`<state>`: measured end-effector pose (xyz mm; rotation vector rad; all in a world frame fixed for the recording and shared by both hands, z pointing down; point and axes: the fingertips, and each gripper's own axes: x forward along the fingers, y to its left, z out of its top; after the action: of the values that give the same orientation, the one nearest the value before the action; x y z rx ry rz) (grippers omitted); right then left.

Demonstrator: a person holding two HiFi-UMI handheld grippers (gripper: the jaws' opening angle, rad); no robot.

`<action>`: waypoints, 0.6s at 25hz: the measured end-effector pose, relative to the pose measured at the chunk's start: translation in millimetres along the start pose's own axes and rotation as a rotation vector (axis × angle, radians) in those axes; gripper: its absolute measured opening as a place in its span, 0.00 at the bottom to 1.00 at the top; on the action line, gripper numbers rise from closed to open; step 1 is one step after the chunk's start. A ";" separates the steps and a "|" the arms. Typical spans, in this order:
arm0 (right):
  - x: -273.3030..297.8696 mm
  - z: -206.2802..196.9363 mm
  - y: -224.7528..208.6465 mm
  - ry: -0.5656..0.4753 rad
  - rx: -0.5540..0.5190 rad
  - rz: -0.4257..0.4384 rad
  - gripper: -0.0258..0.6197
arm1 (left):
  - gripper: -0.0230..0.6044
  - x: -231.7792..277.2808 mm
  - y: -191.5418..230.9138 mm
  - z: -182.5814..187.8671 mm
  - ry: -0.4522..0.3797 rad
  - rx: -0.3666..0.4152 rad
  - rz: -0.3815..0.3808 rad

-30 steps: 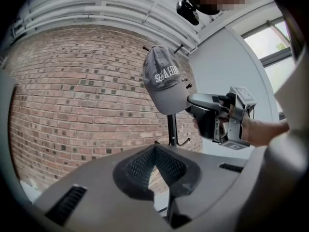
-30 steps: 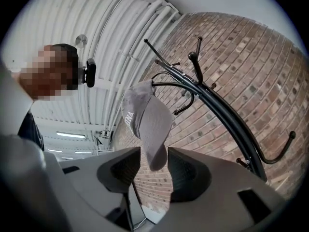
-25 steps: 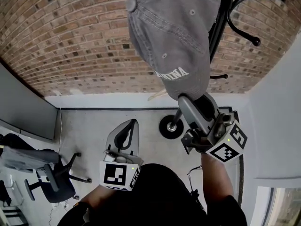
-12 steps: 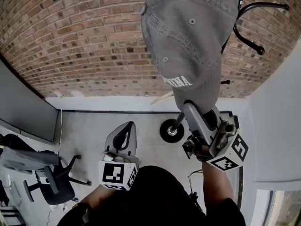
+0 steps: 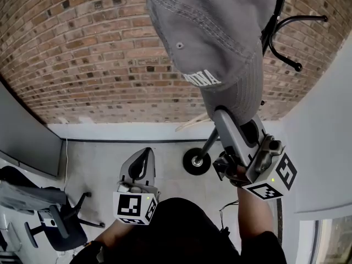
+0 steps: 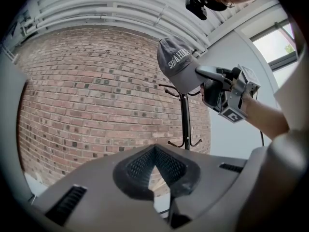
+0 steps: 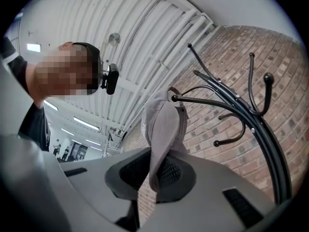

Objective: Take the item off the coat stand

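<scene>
A grey cap [image 5: 214, 43] with white lettering hangs on the black coat stand [image 5: 273, 23], brim pointing down. My right gripper [image 5: 230, 119] reaches up to the brim from below. Its jaws are closing, and in the right gripper view the brim [image 7: 161, 129] stands edge-on between the pads [image 7: 175, 170], pinched by them. A hook of the stand [image 7: 207, 99] runs into the cap's crown. The left gripper view shows the cap [image 6: 176, 66] and the right gripper [image 6: 202, 72] beside the stand [image 6: 184, 124]. My left gripper [image 5: 141, 161] hangs low at the left, shut and empty.
A brick wall [image 5: 82, 48] stands behind the stand, and a grey wall [image 5: 324, 147] is close on the right. The stand's round base [image 5: 196, 161] rests on the floor. Office chairs [image 5: 49, 213] stand at the lower left. Free hooks [image 7: 263, 88] curve upward at the right.
The cap and the right gripper on its brim have shifted slightly up and left in the head view. The left gripper has stayed low.
</scene>
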<state>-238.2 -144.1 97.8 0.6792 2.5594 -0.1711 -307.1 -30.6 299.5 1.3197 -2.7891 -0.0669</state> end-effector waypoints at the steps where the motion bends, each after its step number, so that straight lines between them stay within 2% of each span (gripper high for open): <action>1: 7.6 0.1 3.8 0.009 -0.015 0.006 0.09 | 0.08 -2.3 5.2 0.6 -0.005 -0.004 0.002; 3: 21.7 -4.3 13.5 0.027 -0.026 0.020 0.09 | 0.08 -8.0 16.3 1.2 -0.013 -0.013 0.008; 6: 36.3 -22.0 29.0 0.050 0.017 0.031 0.09 | 0.08 -18.2 33.5 -0.8 -0.012 -0.026 0.018; 11: 40.1 -73.0 54.0 0.069 0.189 -0.001 0.09 | 0.08 -35.6 61.2 -13.6 0.015 -0.037 0.004; 15: 24.3 -120.1 69.7 0.097 0.327 -0.073 0.09 | 0.08 -46.3 75.7 -28.9 0.057 -0.045 -0.028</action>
<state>-272.8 -44.6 191.4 0.7260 2.6780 -0.6059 -334.3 52.8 331.7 1.3294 -2.7060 -0.0919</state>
